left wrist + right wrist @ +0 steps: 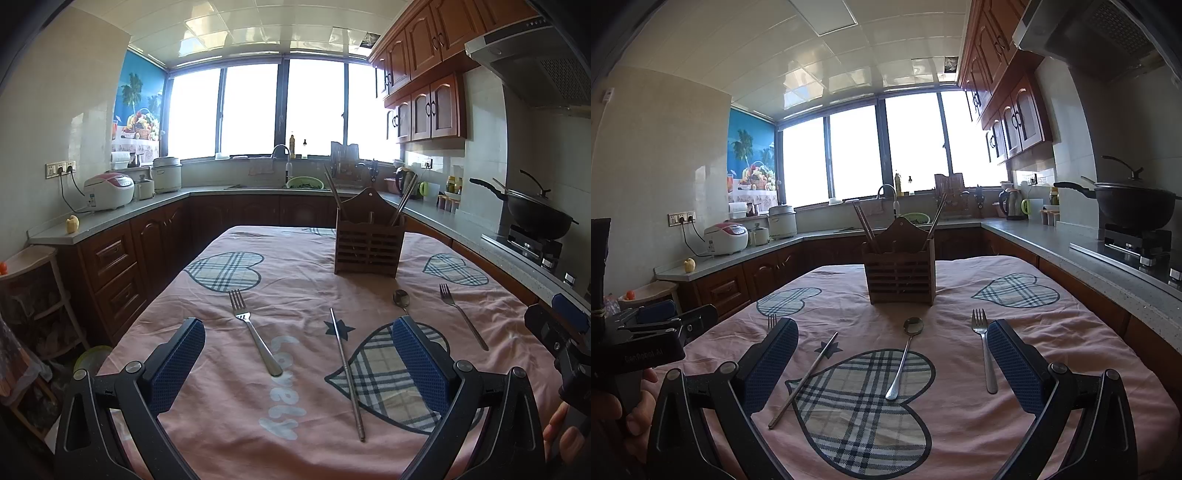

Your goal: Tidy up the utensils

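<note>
- L gripper (299,363) hovering w/ jaws apart, empty
- R gripper (892,363) likewise gaping
- spoon (400,298) handle hiding behind L finger
- holder (900,275) contents showing too dark

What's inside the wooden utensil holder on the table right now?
Chopsticks lean out of the wooden utensil holder at both ends. Their lower parts, and anything shorter inside, are hidden behind its slats.

The left gripper (297,363) hovers wide open over the pink tablecloth (221,406) — a fork (255,332) and a metal chopstick (347,373) lie between its fingers, the wooden utensil holder (367,245) standing beyond.
</note>
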